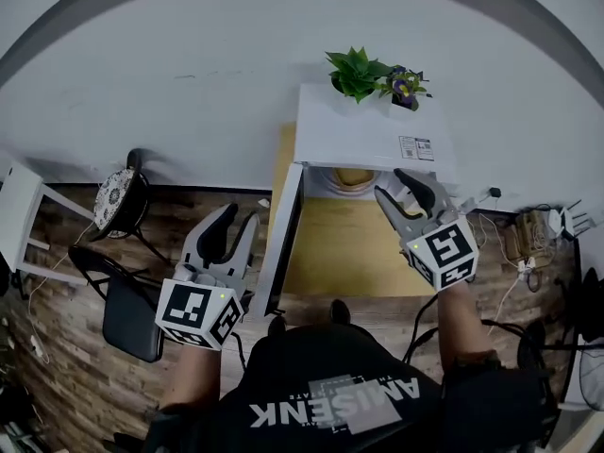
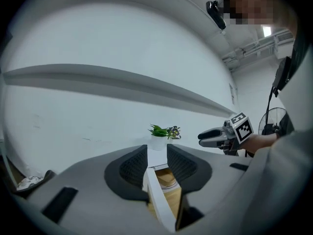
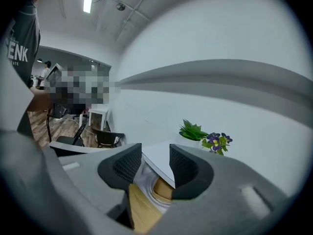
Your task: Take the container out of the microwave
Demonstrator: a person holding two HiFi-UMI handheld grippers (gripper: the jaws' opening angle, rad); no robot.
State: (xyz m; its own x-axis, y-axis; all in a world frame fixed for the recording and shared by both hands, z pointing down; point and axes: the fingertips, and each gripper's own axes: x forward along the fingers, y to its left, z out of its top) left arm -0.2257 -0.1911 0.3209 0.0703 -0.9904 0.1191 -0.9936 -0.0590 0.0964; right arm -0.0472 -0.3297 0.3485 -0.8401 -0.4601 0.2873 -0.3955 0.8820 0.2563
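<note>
nearest: person's dark shirt (image 1: 330, 385), lower centre of the head view, white lettering.
left claw (image 1: 239, 217), lower left: jaws spread; white edge of the microwave door (image 1: 283, 239) shows in the gap, pads not pressing on it.
right claw (image 1: 394, 185), right of centre: jaws spread, nothing between them, tips just before the microwave's opening.
microwave (image 1: 368, 135), upper centre: white, door swung open to the left, standing on a pale wooden surface (image 1: 349, 253).
container (image 1: 355, 177): round, low, tan; inside the cavity on a pale round plate (image 1: 327, 181); touched by neither claw.
on the microwave's top: green potted plant (image 1: 356, 72), purple flowers (image 1: 406, 86) beside it.
</note>
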